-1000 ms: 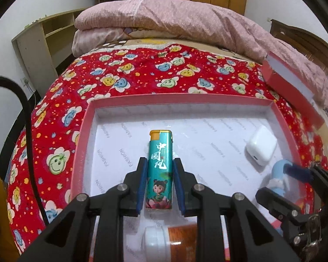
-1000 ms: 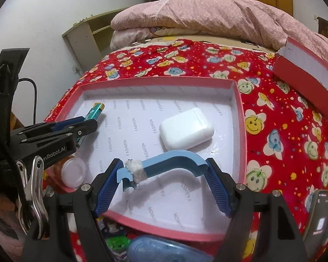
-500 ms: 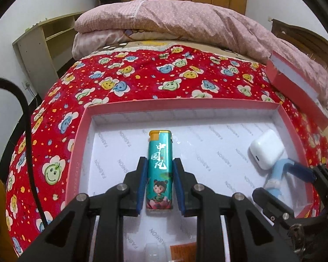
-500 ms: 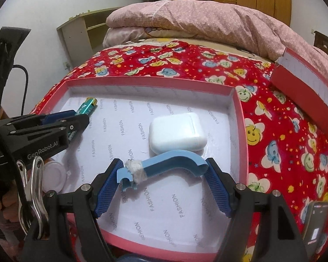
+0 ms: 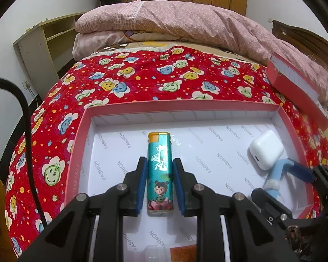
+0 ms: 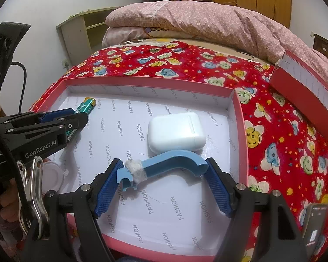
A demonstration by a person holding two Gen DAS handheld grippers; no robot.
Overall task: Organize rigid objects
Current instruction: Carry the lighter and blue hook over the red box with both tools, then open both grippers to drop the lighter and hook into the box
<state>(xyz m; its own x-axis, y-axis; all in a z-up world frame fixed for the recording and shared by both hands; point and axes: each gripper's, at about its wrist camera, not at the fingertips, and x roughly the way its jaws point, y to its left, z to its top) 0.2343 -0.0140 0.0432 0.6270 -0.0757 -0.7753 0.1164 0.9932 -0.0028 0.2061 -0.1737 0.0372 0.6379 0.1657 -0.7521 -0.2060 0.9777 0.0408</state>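
A teal lighter [image 5: 159, 148] with a cartoon print stands between the blue pads of my left gripper [image 5: 159, 160], which is shut on it over the white floor of the pink-rimmed box [image 5: 185, 104]. My right gripper [image 6: 164, 163] is shut on the two ends of a curved light-blue plastic piece [image 6: 175, 159] wrapped with white tape, held low over the box [image 6: 150, 81]. A white earbud case [image 6: 177, 131] lies just behind that piece. The left gripper [image 6: 76, 118] with the lighter [image 6: 85, 107] shows at the left of the right wrist view. The right gripper [image 5: 282, 183] shows at the lower right of the left wrist view.
A white-capped bottle [image 6: 52, 174] lies in the box's near left corner. The box's red lid [image 6: 306, 91] leans on the bed at the right. A phone [image 6: 314, 224] lies on the red quilt near the right gripper. Folded pink bedding is piled behind.
Both grippers have crept a little farther in over the box, keeping their grips. The bottle has slid toward the bottom edge of the left wrist view.
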